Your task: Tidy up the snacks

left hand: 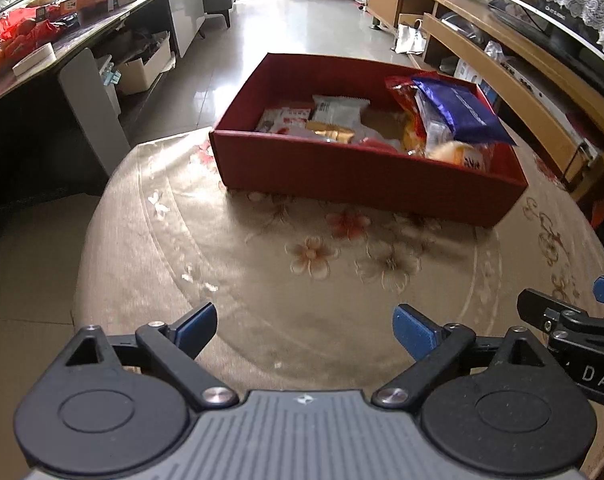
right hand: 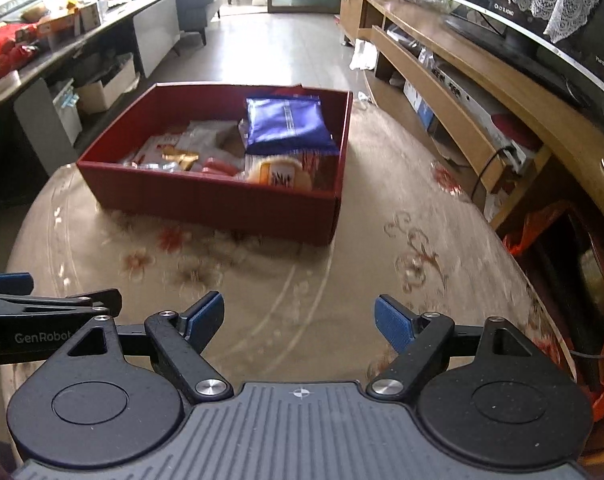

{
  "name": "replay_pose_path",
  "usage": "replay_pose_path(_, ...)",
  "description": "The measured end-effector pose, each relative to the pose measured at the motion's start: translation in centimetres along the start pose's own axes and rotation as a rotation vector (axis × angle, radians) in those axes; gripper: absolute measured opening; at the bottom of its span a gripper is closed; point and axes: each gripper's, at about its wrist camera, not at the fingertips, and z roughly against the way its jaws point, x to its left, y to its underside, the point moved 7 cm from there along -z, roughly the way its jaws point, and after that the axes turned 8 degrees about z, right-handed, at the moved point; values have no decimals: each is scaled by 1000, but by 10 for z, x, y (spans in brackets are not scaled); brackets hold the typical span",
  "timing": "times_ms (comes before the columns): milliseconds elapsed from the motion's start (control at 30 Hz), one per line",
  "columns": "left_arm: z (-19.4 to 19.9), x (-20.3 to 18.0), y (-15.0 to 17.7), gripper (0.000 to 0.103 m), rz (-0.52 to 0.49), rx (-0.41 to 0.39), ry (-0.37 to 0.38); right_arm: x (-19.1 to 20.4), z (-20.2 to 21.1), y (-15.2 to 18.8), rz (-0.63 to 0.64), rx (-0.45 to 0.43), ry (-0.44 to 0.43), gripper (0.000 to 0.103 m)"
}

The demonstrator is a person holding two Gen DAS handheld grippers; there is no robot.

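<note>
Left gripper jaws wide, empty, over bare cloth. Box at 12 o'clock; near wall hides lower snacks, labels blurred. Blue bag on top, 1 o'clock. Right gripper wide, empty; table edge at 3 o'clock.

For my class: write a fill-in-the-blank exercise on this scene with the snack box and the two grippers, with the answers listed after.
1. The snacks lie inside a ___ box.
2. The blue packet rests ___ the other snacks.
3. The box stands on a table cover printed with ___.
4. The left gripper and right gripper both hold ___.

Answers: red; on top of; flowers; nothing
</note>
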Motion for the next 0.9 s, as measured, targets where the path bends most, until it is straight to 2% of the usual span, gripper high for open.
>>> replay_pose_path(333,18,0,40,96,-44,14,15,7,17,29,2,13,-2,87)
replay_pose_path(900,70,16,128,96,-168,5,-30,31,68,117,16,56,2,87)
